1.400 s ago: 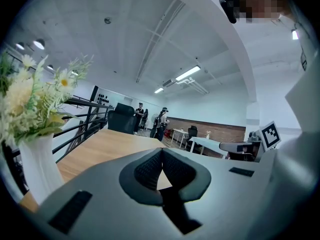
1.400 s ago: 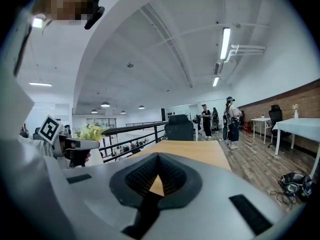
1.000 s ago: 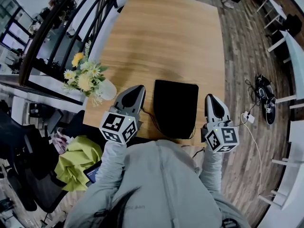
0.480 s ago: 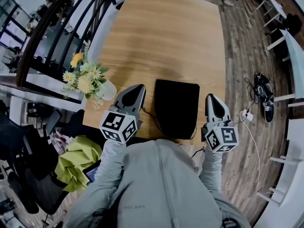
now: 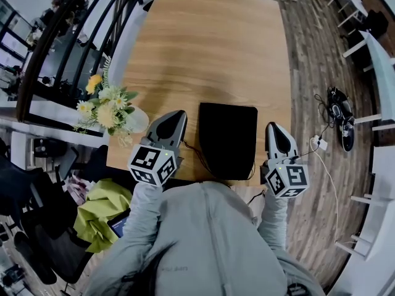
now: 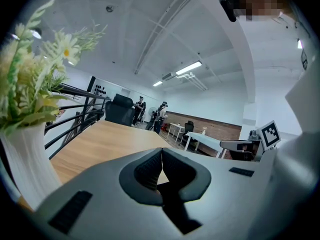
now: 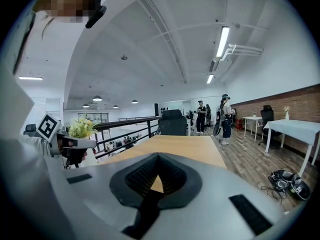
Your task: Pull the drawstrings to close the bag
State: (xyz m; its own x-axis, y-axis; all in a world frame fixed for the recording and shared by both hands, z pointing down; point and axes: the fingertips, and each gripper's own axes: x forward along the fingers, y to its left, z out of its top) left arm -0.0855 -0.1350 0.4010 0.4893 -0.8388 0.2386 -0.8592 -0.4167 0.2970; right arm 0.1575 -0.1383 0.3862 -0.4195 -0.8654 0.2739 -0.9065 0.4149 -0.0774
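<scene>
Black bag (image 5: pixel 228 139) sits at the wooden table's (image 5: pixel 210 42) lower edge, open tabletop above, flanked by the left gripper (image 5: pixel 178 114) and right gripper (image 5: pixel 273 127), both closed and empty.

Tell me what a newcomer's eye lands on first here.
A flat black bag lies at the near edge of the wooden table, dead centre in the head view. The left gripper and right gripper flank it, both shut and empty. A white vase of yellow flowers stands at the table's left edge, beside the left gripper.
</scene>
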